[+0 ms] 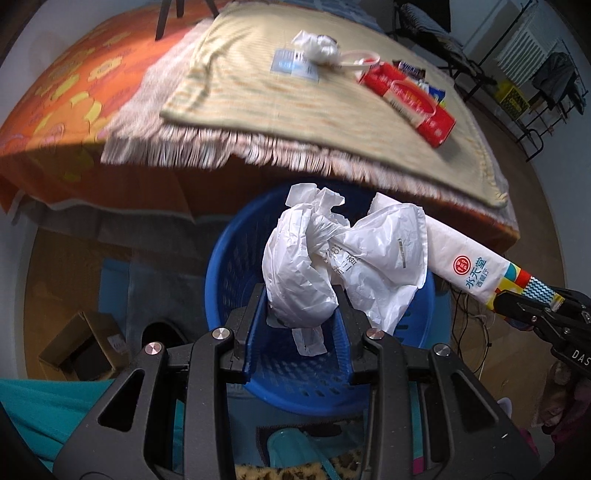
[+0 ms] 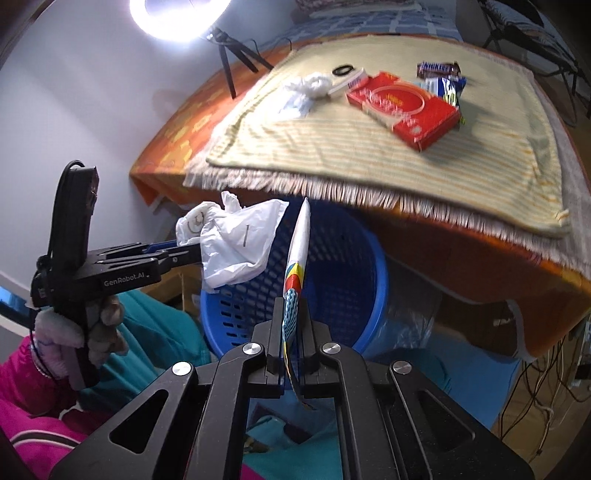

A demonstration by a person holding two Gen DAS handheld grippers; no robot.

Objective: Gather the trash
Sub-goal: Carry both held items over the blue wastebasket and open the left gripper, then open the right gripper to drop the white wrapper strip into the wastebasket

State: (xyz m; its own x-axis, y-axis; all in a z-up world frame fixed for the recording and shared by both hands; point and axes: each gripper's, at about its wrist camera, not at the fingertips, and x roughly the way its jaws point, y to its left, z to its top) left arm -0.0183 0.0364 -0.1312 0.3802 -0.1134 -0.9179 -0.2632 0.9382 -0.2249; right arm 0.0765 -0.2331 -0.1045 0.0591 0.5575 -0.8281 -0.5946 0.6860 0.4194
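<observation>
My left gripper (image 1: 301, 295) is shut on a crumpled white plastic bag (image 1: 332, 258) and holds it over the blue slotted basket (image 1: 236, 258). It also shows in the right wrist view (image 2: 184, 251) with the bag (image 2: 240, 247). My right gripper (image 2: 293, 314) is shut on a flat white wrapper with a colourful end (image 2: 297, 266), held edge-on above the basket (image 2: 347, 280). The wrapper (image 1: 465, 258) and right gripper (image 1: 524, 306) show at the right of the left wrist view. More trash lies on the table: a white crumpled bag (image 1: 317, 46), snack wrappers (image 2: 441, 77).
A fringed striped cloth (image 1: 258, 99) covers the table over an orange flowered cloth (image 1: 62, 96). A red box (image 2: 402, 107) lies on it. A cardboard box (image 1: 81, 347) stands on the floor at left. Cables (image 2: 546, 391) hang at right. A ring light (image 2: 177, 18) stands behind.
</observation>
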